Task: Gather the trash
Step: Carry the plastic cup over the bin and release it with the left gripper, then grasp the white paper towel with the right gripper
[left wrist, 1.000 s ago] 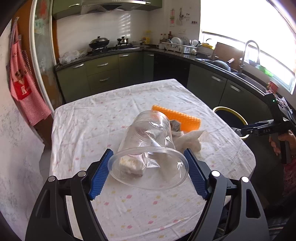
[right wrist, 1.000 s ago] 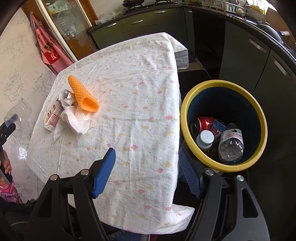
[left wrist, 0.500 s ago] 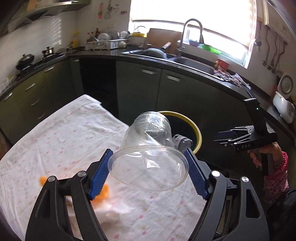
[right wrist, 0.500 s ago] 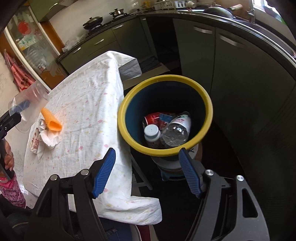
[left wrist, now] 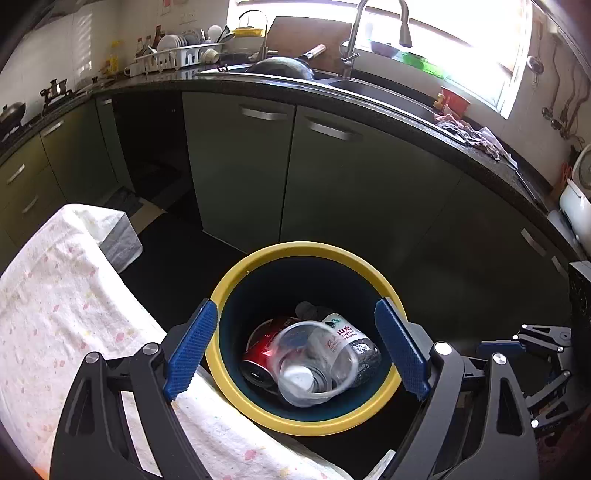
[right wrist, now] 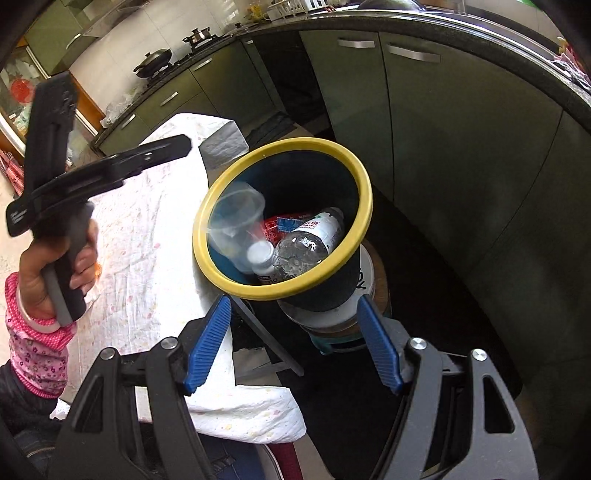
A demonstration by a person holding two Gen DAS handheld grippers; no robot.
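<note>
Presently the yellow-rimmed bin [left wrist: 236, 398] holds the clear plastic cup [left wrist: 314, 362] atop bottle and can. Cup judged light, thin-walled, crushable; grip across its rim. Left gripper [left wrist: 295, 354] and right gripper [right wrist: 295, 343] both stand spread, empty.

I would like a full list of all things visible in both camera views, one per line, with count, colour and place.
trash bin: 1, yellow rim, dark inside, beside the table
plastic cup: 1, clear, inside the bin on top of the other trash
water bottle: 1, clear with white label, in the bin
can: 1, red, in the bin
white-capped bottle: 1, in the bin beside the water bottle
tablecloth: 1, white with small pink spots, over the table
cabinets: several doors, green, behind the bin
faucet: 1, metal, at the sink below the window
dish rack: 1, white, on the counter
left gripper: open, blue pads, above the bin
right gripper: open, blue pads, empty
</note>
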